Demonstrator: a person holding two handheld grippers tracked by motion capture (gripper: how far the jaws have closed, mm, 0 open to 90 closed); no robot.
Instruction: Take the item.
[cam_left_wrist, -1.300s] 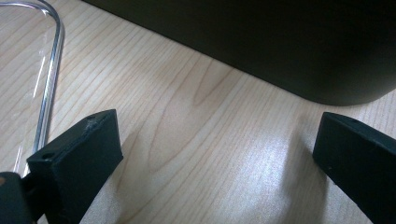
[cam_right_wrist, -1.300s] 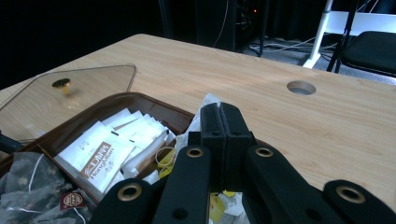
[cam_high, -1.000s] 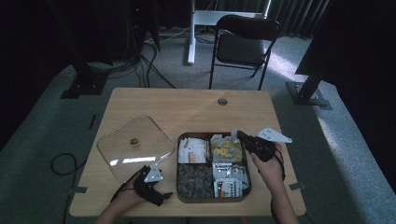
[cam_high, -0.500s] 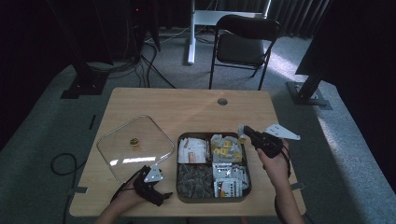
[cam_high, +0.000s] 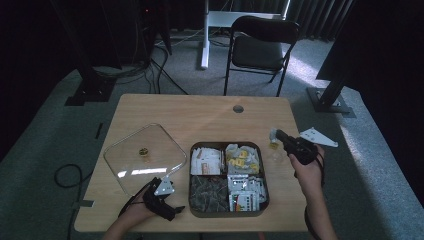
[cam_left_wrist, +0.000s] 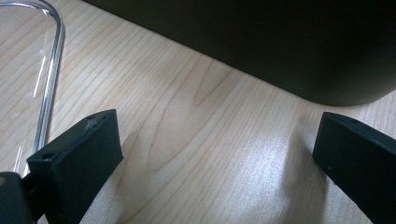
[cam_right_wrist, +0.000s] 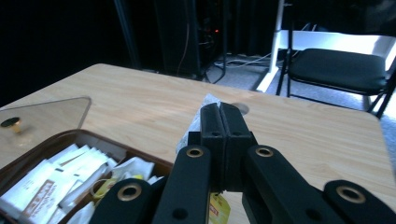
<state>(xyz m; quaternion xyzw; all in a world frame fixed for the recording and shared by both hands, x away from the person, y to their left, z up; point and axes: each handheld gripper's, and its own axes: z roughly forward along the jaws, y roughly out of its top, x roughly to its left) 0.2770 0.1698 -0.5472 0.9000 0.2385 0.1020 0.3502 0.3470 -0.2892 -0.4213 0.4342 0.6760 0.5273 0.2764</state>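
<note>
Black folding chair (cam_high: 260, 50) behind wooden table (cam_high: 200, 117); grey carpet (cam_high: 50, 130) around table; cables (cam_high: 150, 70) left of chair; dark curtains (cam_high: 320, 15) behind chair.

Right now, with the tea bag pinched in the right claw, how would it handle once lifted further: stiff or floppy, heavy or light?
Probably floppy: the tea bag pokes out crumpled beyond the shut right claw. Likely very light, since a pinch at one edge carries it. Its yellow tag dangles below, so it may swing.

the high view looks forward and down over the whole table (cam_high: 200, 115). the left gripper view sits close above the wood beside the tray (cam_left_wrist: 280, 42). the right gripper view looks level across it (both share the glass lid (cam_right_wrist: 42, 116)).
</note>
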